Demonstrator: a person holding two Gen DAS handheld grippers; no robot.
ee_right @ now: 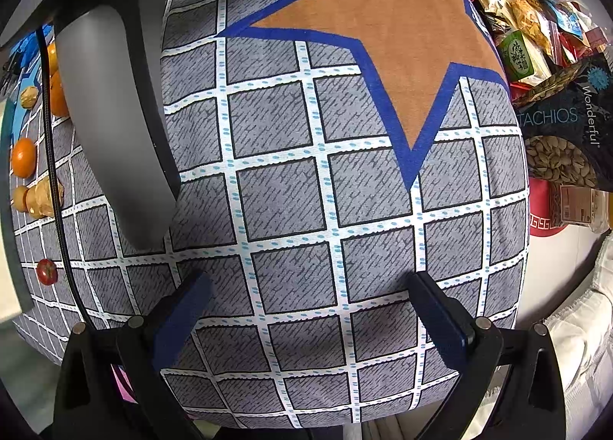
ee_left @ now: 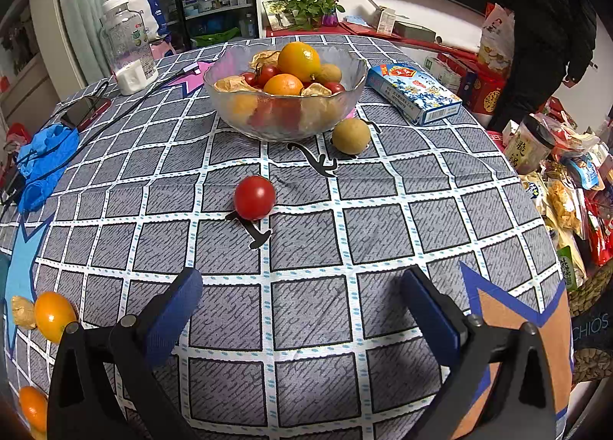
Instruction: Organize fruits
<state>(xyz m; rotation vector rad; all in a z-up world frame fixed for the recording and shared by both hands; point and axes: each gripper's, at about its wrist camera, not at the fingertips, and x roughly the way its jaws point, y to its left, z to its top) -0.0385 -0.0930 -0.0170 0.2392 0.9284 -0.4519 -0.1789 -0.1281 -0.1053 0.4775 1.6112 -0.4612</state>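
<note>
Table: checked grey cloth [ee_left: 306, 309] with star patches, covering the whole surface we work on.
Left gripper [ee_left: 302, 294]: we hold it low over the near cloth, jaws wide and empty, aimed at the loose fruit ahead.
Right gripper [ee_right: 306, 298]: jaws also wide, nothing between them; we keep it over bare cloth near the brown star [ee_right: 387, 37], seemingly parked out of the way.
Near left fruit: an orange [ee_left: 53, 315] beside a papery husk [ee_left: 23, 311], and another orange [ee_left: 32, 407] at the edge, all well apart from the bowl.
Tomato [ee_left: 254, 197]: alone mid-table, straight ahead of the left jaws; we judge it the next pick.
Green fruit [ee_left: 351, 135]: just beside the bowl's right foot, outside it.
Bowl [ee_left: 226, 74]: glass, further back, already holding oranges, tomatoes and husked fruit, so it looks like the collecting place.
Far clutter: a blue box [ee_left: 415, 93], a clear bottle [ee_left: 124, 37], a phone [ee_left: 86, 110], a potted plant [ee_left: 312, 9].
Left view only: bowl, tomato, green fruit.
Right view only: a small tomato [ee_right: 46, 271], further oranges and husks at far left, a snack pile [ee_right: 536, 10] at right.
</note>
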